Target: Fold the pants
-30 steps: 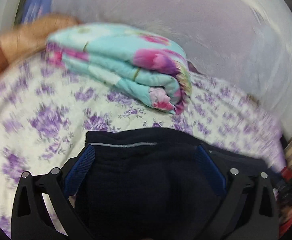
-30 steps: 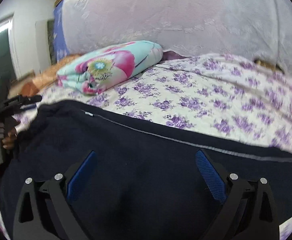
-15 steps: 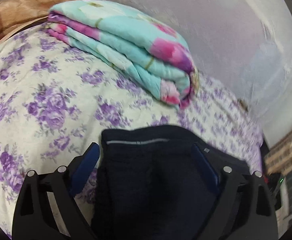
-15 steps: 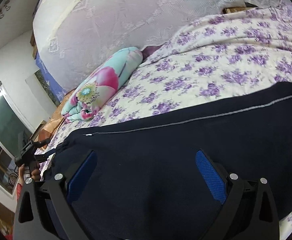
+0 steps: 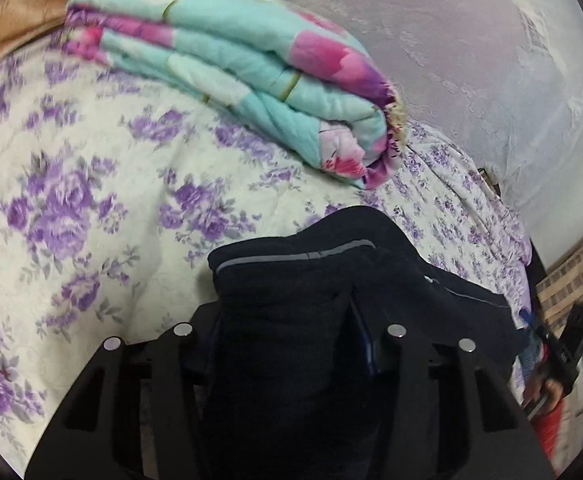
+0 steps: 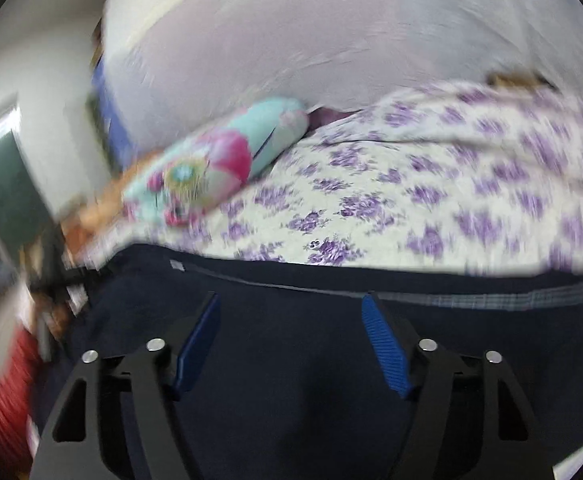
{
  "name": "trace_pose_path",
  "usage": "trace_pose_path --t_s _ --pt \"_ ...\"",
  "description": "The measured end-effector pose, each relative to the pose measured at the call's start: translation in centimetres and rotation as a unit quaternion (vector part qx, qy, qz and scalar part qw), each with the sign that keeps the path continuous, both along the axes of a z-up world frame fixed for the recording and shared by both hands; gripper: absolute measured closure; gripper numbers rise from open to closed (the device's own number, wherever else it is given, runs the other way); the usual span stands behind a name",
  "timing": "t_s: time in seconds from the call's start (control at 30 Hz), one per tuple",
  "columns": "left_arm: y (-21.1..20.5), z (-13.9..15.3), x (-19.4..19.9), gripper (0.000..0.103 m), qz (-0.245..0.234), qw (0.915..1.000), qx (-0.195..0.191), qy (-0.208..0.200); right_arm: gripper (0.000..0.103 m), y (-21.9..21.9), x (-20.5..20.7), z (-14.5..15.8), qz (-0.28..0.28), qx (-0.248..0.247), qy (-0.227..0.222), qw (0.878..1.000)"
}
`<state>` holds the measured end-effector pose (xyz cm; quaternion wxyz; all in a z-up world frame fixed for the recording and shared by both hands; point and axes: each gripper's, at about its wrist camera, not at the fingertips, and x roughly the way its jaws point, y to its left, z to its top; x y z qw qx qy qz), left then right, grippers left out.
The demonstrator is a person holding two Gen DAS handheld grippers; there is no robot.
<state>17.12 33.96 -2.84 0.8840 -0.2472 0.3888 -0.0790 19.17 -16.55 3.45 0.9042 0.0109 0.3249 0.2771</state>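
Note:
Dark navy pants (image 5: 291,280) with a thin grey stripe lie on the flowered bed sheet (image 5: 91,200). My left gripper (image 5: 287,320) is closing, and a bunched end of the pants fills the gap and is squeezed between its fingers. In the right wrist view the pants (image 6: 291,360) spread wide under my right gripper (image 6: 291,304). Its jaws are closing too, but both blue pads (image 6: 383,344) stand clear, with flat cloth beneath and between them. The other hand-held gripper (image 5: 563,344) shows at the far right of the left view.
A folded turquoise and pink quilt (image 5: 231,60) lies on the bed behind the pants, also in the right view as the quilt (image 6: 211,172). A pale lace curtain (image 5: 451,40) hangs behind the bed. The purple-flowered sheet (image 6: 371,200) stretches right.
The left jaws have narrowed onto the pants' end, which now bunches up between them. The right jaws have come closer together, and the right view has swung and blurred.

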Motion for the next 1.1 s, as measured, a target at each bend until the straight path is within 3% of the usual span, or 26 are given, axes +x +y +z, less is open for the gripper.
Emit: trace_pose_path --t_s 0.1,0.17,0.23,0.47,0.5,0.53,0.57,0.6,0.73,0.97,1.1 --pt "0.3 0.2 0.0 0.055 0.002 0.9999 -0.007 -0.008 0.030 2.1 2.0 0.0 0.067 -0.088 -0.005 0.994" --pt "0.4 0.1 0.0 0.054 0.004 0.9999 -0.006 -0.008 0.030 3.6 3.0 -0.5 0.108 -0.152 -0.024 0.982" --pt "0.2 0.2 -0.1 0.054 0.003 0.9999 -0.002 -0.010 0.031 4.8 4.1 -1.4 0.135 -0.185 -0.030 0.973" --pt "0.8 -0.4 0.3 0.053 0.003 0.9997 -0.023 -0.001 0.031 6.5 10.5 -5.3 0.164 -0.207 0.022 0.964" --pt "0.9 -0.5 0.4 0.052 0.003 0.9996 -0.028 0.000 0.034 6.6 10.8 -5.9 0.167 -0.206 0.030 0.964" --pt "1.0 -0.6 0.5 0.051 0.003 0.9994 -0.033 0.001 0.044 6.6 10.9 -6.2 0.170 -0.198 0.035 0.965" --pt "1.0 -0.7 0.6 0.049 0.005 0.9993 -0.037 0.001 0.062 6.4 10.7 -6.1 0.176 -0.183 0.037 0.967" --pt "1.3 -0.7 0.7 0.049 0.008 0.9990 -0.045 0.000 0.071 6.4 10.3 -5.9 0.182 -0.176 0.037 0.967" --pt "1.6 -1.0 0.8 0.051 0.007 0.9979 -0.065 0.001 0.096 7.6 7.9 -5.5 0.155 -0.223 -0.002 0.962" --pt "1.3 1.5 -1.1 0.057 -0.004 0.9964 -0.056 -0.063 0.097 7.4 2.8 -0.8 0.080 -0.239 -0.053 0.966" --pt "1.6 3.2 -3.7 0.057 -0.002 0.9916 -0.082 -0.100 0.097 6.8 -3.0 2.8 0.073 -0.234 -0.093 0.965"
